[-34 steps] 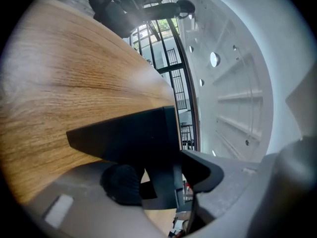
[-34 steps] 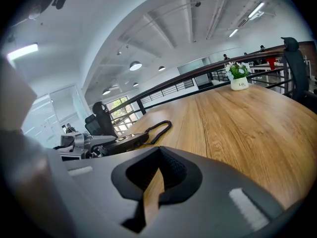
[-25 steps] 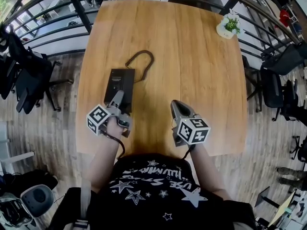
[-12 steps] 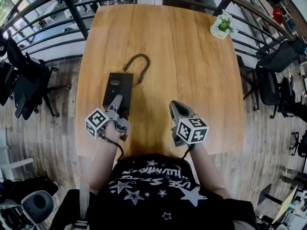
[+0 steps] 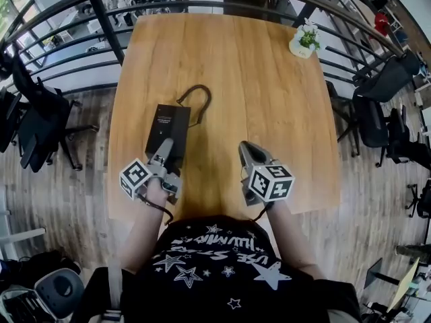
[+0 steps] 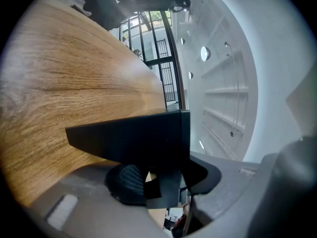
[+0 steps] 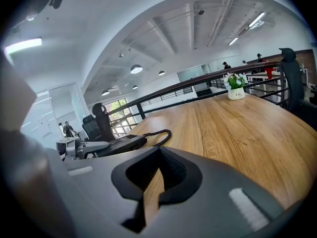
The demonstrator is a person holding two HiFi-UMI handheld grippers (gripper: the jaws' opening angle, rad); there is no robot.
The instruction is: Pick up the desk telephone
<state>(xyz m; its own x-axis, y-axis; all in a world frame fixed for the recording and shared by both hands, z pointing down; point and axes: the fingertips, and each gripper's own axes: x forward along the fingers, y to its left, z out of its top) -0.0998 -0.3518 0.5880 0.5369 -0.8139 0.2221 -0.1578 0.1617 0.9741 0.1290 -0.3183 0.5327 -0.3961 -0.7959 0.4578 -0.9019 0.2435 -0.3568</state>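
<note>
The left claw [image 5: 163, 152] is clamped on the near edge of the black telephone [image 5: 168, 122], which lies just ahead of it on the table [image 5: 276, 99]. The right claw [image 5: 248, 149], well off to its right, is closed on nothing, so the grasp looks made and the lift itself remains. Only the left gripper view shows that edge pinched between the jaws. Only the head view shows the whole telephone and its cord [image 5: 196, 97] beyond.

Blk office chairs [image 5: 32, 120], wood floor [image 5: 84, 153]
</note>
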